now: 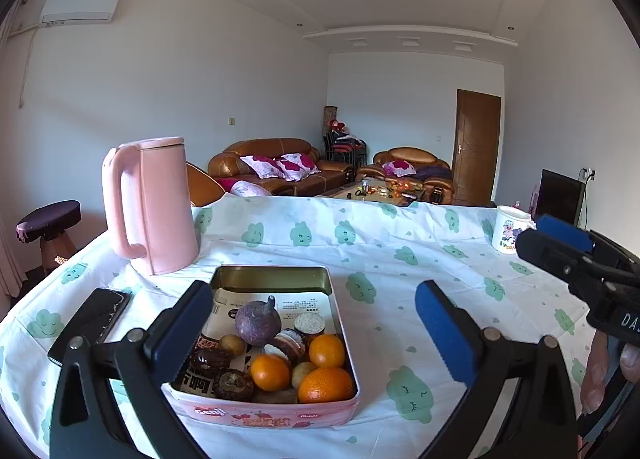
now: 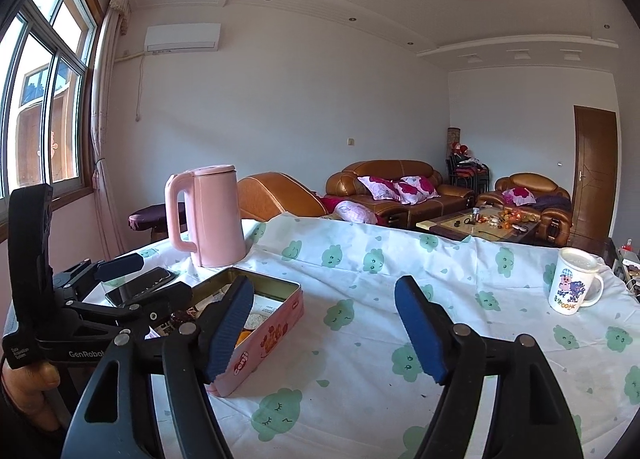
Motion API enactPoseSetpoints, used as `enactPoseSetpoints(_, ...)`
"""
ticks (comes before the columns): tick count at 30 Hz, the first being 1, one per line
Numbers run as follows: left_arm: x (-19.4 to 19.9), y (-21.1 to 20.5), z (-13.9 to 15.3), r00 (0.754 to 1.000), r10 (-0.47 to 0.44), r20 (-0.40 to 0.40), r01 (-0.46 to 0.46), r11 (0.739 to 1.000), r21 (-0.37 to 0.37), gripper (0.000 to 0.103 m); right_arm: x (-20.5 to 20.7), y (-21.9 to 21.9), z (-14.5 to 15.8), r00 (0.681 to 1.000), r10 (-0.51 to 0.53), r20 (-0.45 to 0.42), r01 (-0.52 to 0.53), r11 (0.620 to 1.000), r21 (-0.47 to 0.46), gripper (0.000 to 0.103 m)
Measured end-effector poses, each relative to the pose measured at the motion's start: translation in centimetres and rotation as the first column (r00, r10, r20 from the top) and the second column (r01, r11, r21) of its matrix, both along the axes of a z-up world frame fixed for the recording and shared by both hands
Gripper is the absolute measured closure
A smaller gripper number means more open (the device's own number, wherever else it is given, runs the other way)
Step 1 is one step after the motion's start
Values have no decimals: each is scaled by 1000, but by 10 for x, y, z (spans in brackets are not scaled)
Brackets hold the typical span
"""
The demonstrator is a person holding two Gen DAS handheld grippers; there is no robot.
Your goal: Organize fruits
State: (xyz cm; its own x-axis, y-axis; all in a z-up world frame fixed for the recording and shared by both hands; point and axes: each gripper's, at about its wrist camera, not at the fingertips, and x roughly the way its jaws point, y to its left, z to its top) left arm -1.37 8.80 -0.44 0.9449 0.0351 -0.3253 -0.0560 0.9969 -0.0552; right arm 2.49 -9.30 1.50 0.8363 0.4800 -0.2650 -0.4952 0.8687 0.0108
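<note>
A: Fruits first: we see three oranges [image 1: 326, 384], a purple round fruit [image 1: 258, 322] and a couple of small brown ones [image 1: 231, 344], all lying together in the pink tin [image 1: 269, 413] with its lid off, near the front edge of the surface [image 1: 400, 255].

B: And they are not alone in there. We count some dark snack pieces [image 1: 210, 362] and round cakes [image 1: 309, 324] mixed in among them, over a printed sheet.

A: So how far are we? We would judge that the fruit is gathered in one box. Whether that box is where we sort from or where we sort into, we cannot say.

B: Agreed. No loose fruit shows on the cloth around it; only the pink kettle [image 1: 154, 203], a phone [image 1: 90, 323] and a mug [image 2: 573, 283] stand there.

A: Our grippers? The left hand-held gripper [image 1: 316, 333] hangs in front of the tin with its jaws spread wide, empty, the tin showing between them without contact.

B: The right hand-held gripper [image 2: 324, 329] is parted too, nothing between its pads, just beside the tin on its right over bare cloth.

A: Then, as we read it, nothing is in hand; if sorting fruit from snacks is the aim, that is all left to do.
</note>
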Motion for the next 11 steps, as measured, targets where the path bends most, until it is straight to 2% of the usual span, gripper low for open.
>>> enactPoseSetpoints(11,2,-9,-5,1000,2,-24,-2,1000,11,0,4,-13,-9,1000,-22,-20,22,1000,5,25)
